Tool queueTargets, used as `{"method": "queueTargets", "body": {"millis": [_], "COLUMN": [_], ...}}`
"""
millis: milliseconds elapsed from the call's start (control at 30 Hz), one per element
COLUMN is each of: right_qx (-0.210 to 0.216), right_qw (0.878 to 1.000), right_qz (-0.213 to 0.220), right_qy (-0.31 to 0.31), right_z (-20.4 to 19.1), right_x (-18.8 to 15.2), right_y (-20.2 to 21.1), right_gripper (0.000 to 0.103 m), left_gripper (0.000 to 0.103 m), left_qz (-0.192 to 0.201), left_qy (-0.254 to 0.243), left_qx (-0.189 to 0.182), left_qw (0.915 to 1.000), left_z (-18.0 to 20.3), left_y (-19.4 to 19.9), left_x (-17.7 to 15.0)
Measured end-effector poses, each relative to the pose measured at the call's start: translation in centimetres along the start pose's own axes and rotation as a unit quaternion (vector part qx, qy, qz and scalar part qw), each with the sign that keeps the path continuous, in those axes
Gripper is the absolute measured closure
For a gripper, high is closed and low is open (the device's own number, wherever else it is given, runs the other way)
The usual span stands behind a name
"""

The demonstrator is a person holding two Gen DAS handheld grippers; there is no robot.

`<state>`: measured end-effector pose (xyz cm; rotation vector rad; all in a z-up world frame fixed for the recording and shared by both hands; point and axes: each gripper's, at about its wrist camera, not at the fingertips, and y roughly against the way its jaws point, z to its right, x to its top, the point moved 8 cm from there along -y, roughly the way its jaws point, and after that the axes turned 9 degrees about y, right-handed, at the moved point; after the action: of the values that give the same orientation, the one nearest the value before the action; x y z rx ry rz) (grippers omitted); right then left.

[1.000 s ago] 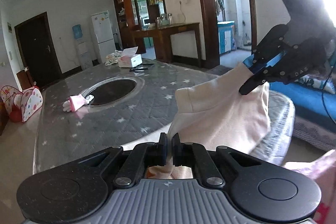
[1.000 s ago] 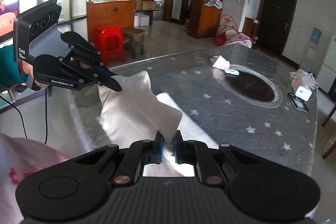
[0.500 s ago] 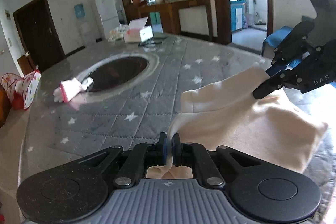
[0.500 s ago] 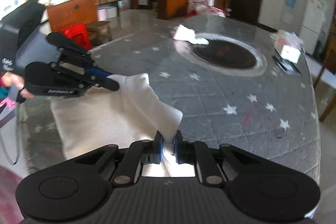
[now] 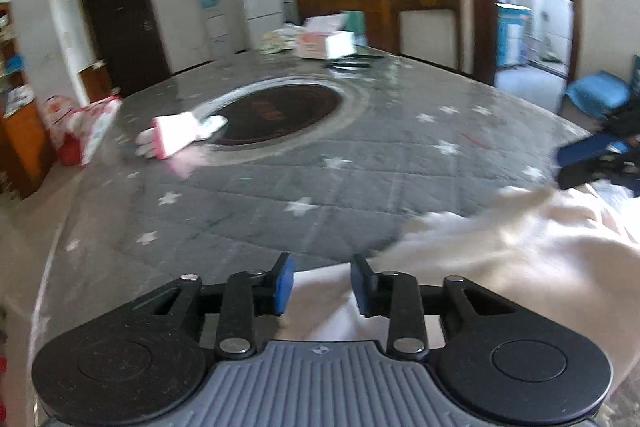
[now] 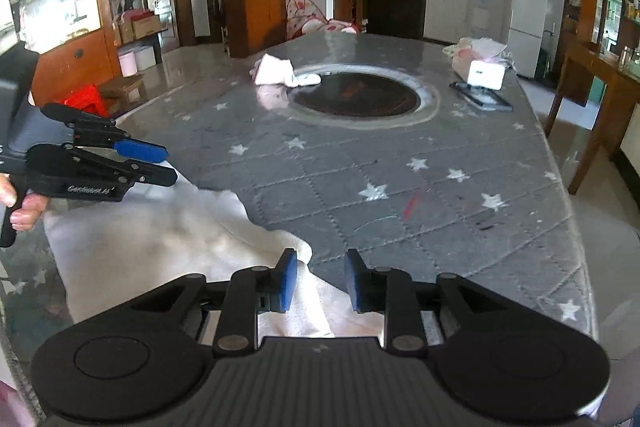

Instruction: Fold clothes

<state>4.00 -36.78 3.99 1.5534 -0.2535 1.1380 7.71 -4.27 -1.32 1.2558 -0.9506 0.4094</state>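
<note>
My left tongs (image 5: 322, 281) are spread apart, blue pads clear of the cream garment (image 5: 520, 259), which lies flat on the near edge of the grey star-patterned tabletop (image 5: 360, 163). A white part of the cloth sits just under the gap between the 2 fingers, not pinched. My right tongs (image 6: 318, 281) are spread as well, hovering over the garment's near corner with nothing gripped; in the right wrist view the fabric (image 6: 160, 239) stretches from beneath them toward the left tongs (image 6: 162, 165), whose 2 fingers are parted above the cloth's far edge. A hand (image 6: 22, 203) grips that tool's handle at the frame's left edge. In the left wrist view the right tongs (image 5: 592, 159) show at the right margin, blurred, just above the garment's edge.

Farther along the tabletop there is a dark round inset (image 6: 354, 97) with a pale rim, a small pink-and-white folded garment (image 6: 276, 71) touching that rim, a tissue box (image 5: 326, 41), and a dark flat object (image 6: 480, 97) I cannot identify.
</note>
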Motion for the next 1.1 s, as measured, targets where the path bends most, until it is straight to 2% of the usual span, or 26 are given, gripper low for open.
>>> {"method": "queueTargets", "body": {"millis": [100,200,300,400,500,600,733,967,1100], "right_qx": [0.012,0.038,0.065,0.086,0.087,0.073,0.070,0.119,0.128], "right_qw": [1.000,0.999,0.997,0.995,0.995,0.996,0.996,0.990,0.987], "right_qz": [0.007,0.006,0.001,-0.009,-0.026,-0.037,-0.032,-0.022,-0.038], "right_qy": [0.015,0.031,0.044,0.045,0.046,0.039,0.037,0.073,0.091], "right_z": [-0.8,-2.4,-4.1,-5.6,-6.3,-5.9,-5.9,-9.6,-11.7], "right_x": [0.6,1.3,2.1,2.6,2.6,2.4,3.5,5.6,6.0], "right_y": [0.9,0.9,-0.2,-2.2,-4.4,-6.0,-5.7,-6.5,-9.0], "right_gripper": [0.078,0.078,0.078,0.078,0.079,0.080,0.080,0.079,0.080], "left_gripper": [0.066,0.064,0.056,0.054,0.048,0.048,0.048,0.053,0.063], "left_qz": [0.006,0.003,-0.011,-0.025,-0.034,-0.043,-0.043,-0.054,-0.057], "left_qy": [0.032,0.041,0.054,0.077,0.099,0.106,0.129,0.165,0.176], "left_qx": [0.003,-0.006,-0.020,-0.040,-0.053,-0.050,-0.062,-0.089,-0.102], "left_qw": [0.9995,0.9991,0.9983,0.9959,0.9931,0.9922,0.9888,0.9808,0.9775], "left_z": [-1.4,-1.7,-1.5,-1.3,-1.0,-0.9,-1.3,-1.6,-1.8], "left_y": [1.4,3.6,5.4,6.8,7.6,7.4,7.3,6.7,7.0], "left_x": [0.1,-0.7,-2.1,-3.7,-4.9,-5.7,-6.1,-6.9,-7.2]}}
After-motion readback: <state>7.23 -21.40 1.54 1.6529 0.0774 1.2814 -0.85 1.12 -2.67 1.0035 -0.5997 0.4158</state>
